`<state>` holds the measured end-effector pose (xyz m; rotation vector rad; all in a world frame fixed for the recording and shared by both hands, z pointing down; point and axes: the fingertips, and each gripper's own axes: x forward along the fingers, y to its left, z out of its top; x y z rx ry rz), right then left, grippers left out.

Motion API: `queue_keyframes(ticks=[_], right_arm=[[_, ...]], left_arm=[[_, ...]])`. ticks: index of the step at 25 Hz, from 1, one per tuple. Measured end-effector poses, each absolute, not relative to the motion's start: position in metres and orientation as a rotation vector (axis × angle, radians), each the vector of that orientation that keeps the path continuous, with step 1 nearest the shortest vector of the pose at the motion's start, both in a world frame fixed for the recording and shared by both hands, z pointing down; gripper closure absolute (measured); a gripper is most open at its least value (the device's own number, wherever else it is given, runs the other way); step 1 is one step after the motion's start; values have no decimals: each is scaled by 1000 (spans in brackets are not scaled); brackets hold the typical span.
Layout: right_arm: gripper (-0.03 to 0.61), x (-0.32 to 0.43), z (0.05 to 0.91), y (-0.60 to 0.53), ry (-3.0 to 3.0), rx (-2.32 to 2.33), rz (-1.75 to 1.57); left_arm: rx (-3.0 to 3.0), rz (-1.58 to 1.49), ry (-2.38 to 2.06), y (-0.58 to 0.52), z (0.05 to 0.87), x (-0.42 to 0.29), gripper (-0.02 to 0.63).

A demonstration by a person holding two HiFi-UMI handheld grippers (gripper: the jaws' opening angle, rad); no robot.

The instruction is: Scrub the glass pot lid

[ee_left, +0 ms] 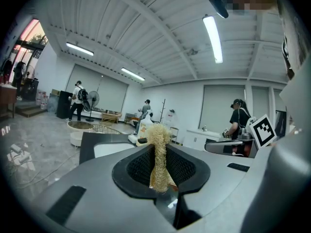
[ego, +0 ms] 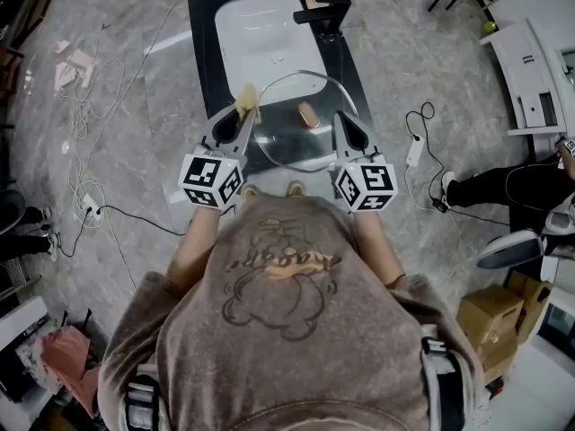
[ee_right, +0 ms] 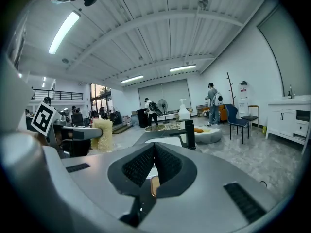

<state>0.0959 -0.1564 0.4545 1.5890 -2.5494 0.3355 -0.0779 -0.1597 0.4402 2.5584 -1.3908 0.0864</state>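
Left gripper (ee_left: pixel 159 155): jaws clamped on a straw-coloured loofah scrubber (ee_left: pixel 158 144), its tuft standing above the pads.
Right gripper (ee_right: pixel 154 152): jaws pressed together on the lid's rim.
Glass pot lid (ego: pixel 286 144): tilted between both grippers, over the black counter's (ego: pixel 202 57) near edge, wooden knob (ego: pixel 308 114) facing up.

A white sink (ego: pixel 260 39) with a black faucet (ego: pixel 323 12) sits in the dark tabletop (ego: pixel 202 52). Cables (ego: pixel 85 115) trail across the floor (ego: pixel 135 178); cardboard boxes (ego: pixel 490 321) stand right.
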Motion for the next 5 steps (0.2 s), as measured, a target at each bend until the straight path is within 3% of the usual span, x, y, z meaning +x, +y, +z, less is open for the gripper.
queue_keyframes(ticks=[5], right_arm=[[577,94,457,-151,-2544,1582,337]], left_arm=[[2551,89,-1395,-156,441,-80,540]])
